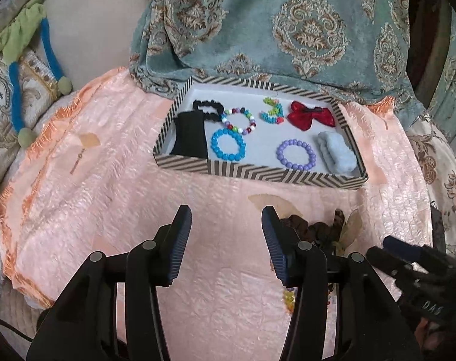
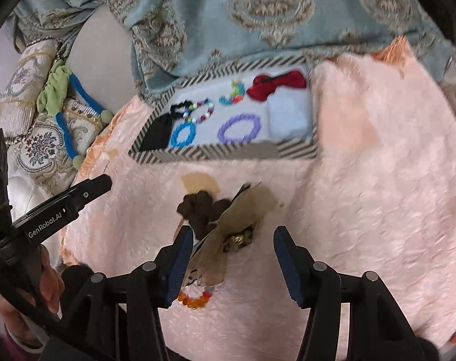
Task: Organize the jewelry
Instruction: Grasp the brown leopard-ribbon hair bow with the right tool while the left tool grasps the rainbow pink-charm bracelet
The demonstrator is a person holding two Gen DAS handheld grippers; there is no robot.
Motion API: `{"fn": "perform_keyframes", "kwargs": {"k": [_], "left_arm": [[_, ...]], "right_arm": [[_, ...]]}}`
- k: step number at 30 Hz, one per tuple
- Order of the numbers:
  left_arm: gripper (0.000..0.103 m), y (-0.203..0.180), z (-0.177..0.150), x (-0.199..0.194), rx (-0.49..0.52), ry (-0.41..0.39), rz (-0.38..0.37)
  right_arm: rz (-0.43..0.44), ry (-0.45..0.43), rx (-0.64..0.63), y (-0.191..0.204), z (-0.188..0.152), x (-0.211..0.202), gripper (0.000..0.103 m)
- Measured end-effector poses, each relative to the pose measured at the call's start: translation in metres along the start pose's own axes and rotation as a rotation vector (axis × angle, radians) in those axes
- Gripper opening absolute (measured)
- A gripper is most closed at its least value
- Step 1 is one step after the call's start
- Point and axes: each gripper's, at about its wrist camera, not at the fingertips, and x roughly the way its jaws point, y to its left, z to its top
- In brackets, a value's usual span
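1. A pink quilted cloth (image 1: 113, 180) covers the surface, with a blue-green damask fabric (image 1: 288, 24) heaped along its far edge.
2. A striped shallow box (image 1: 258, 173) sits on the cloth against that fabric, well ahead of both tools.
3. Inside the box, on its pale floor, lie a black folded piece (image 1: 190, 135) at the left, a black scrunchie (image 1: 208, 108) behind it, a multicoloured bead bracelet (image 1: 239, 120), a blue bead bracelet (image 1: 228, 144), a purple bead bracelet (image 1: 296, 154), a small green-and-blue bead piece (image 1: 271, 111), a red bow (image 1: 312, 115) and a pale blue fuzzy clip (image 1: 337, 152) at the right.
4. The left hand-held gripper (image 1: 226, 240) hangs over bare cloth, jaws spread wide with nothing between them; the loose pieces lie just to its right.
5. The right hand-held gripper (image 2: 234, 258) points down at the loose pile, jaws apart and pressing on nothing.
6. A brown scrunchie (image 2: 202, 207) lies just beyond the right tool's left finger (image 2: 180, 258).
7. A tan translucent bow (image 2: 243, 210) lies partly over the scrunchie and reaches in between the right jaws, its small gold centre (image 2: 240, 239) between the fingertips.
8. An orange bead bracelet (image 2: 195, 299) lies on the cloth low between the right jaws, close beside the left finger.
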Motion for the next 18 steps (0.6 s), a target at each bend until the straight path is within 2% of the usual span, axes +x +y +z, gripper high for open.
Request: {"fn": "perform_keyframes", "kwargs": {"k": [5,8,9,11,18], "left_arm": [[0.048,0.004,-0.003,0.01,-0.016,0.027,-0.005],[0.048,0.007,-0.005,0.016,-0.021,0.046,-0.004],[0.048,0.008,-0.004,0.018,-0.021,0.051,-0.004],[0.048,0.009,-0.004,0.021,-0.024,0.058,-0.006],[0.048,0.009,-0.003,0.027,-0.031,0.072,-0.031]], "right_arm": [[0.009,0.043,-0.022,0.01,0.001,0.029,0.051],[-0.002,0.068,-0.037,0.011,0.004,0.049,0.038],[-0.01,0.074,-0.046,0.01,0.005,0.055,0.03],[-0.018,0.081,-0.051,0.007,0.006,0.062,0.025],[0.036,-0.042,-0.036,-0.003,0.026,0.025,0.022]]}}
